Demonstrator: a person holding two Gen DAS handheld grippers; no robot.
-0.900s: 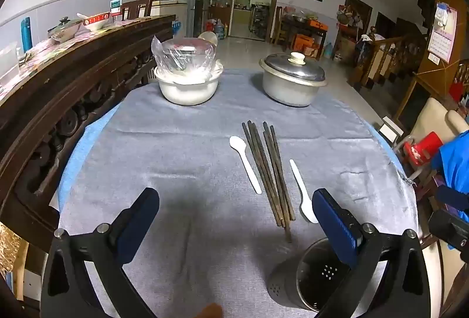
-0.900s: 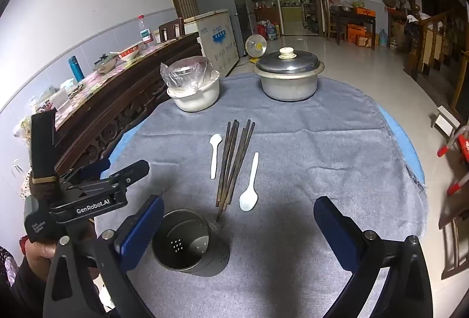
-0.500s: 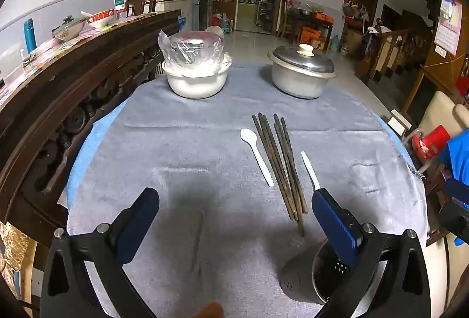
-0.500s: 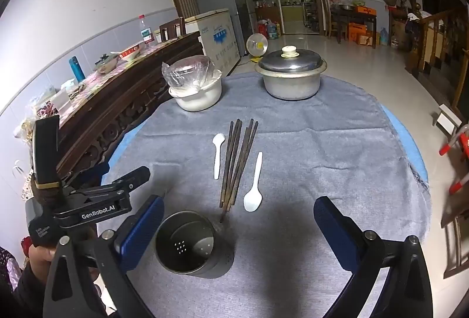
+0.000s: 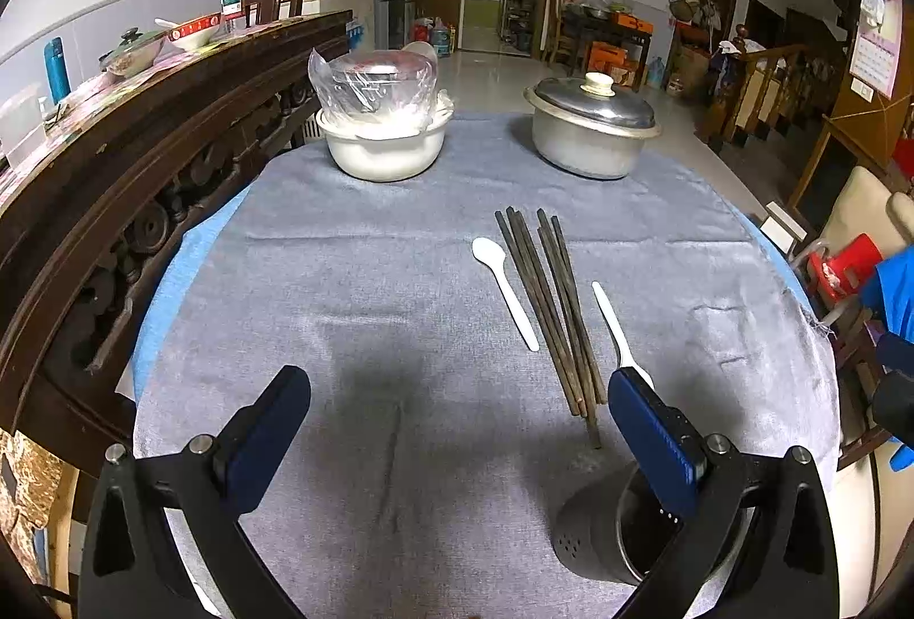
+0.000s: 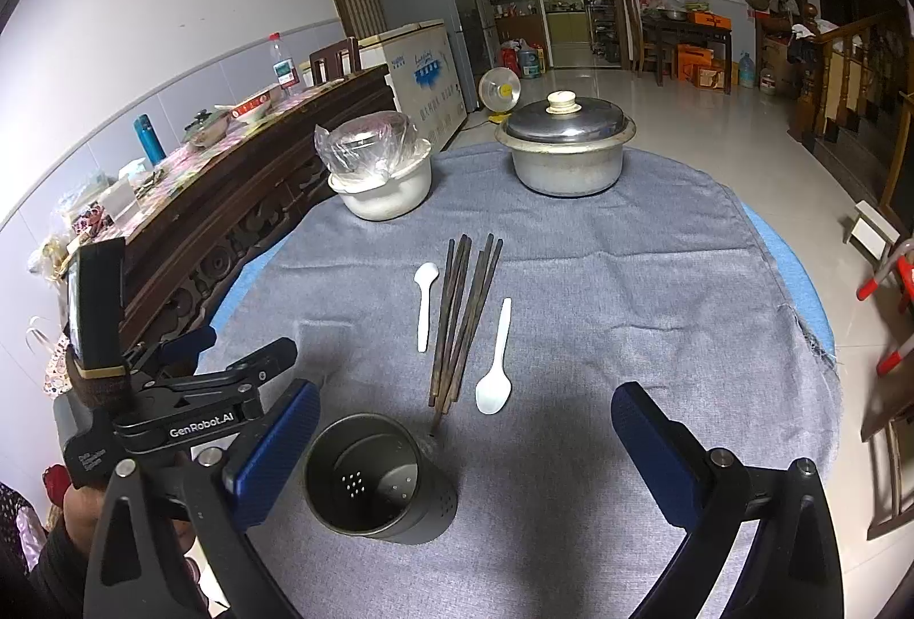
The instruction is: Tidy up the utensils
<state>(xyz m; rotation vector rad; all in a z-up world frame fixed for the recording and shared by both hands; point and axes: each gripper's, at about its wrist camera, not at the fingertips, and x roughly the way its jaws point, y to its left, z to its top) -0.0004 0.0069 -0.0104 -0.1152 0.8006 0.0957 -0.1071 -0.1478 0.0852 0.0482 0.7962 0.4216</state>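
A bundle of dark chopsticks [image 5: 548, 305] [image 6: 462, 316] lies mid-table on the grey cloth. One white spoon [image 5: 505, 290] [image 6: 424, 302] lies to their left, another white spoon [image 5: 614, 328] [image 6: 497, 362] to their right. A dark perforated metal utensil holder [image 6: 377, 479] [image 5: 614, 527] stands empty near the front edge. My left gripper [image 5: 457, 425] is open and empty above bare cloth, left of the holder; it also shows in the right wrist view [image 6: 228, 362]. My right gripper [image 6: 465, 439] is open and empty, with the holder just inside its left finger.
A white bowl [image 5: 385, 145] [image 6: 385, 188] holding a plastic-wrapped dish and a lidded metal pot [image 5: 591, 131] [image 6: 565, 148] stand at the table's far side. A dark carved wooden counter [image 5: 114, 151] runs along the left. Chairs [image 5: 845, 242] stand at the right.
Both grippers have drawn back slightly toward the front of the table; the utensils and holder sit a little farther in view. Nothing on the table has moved.
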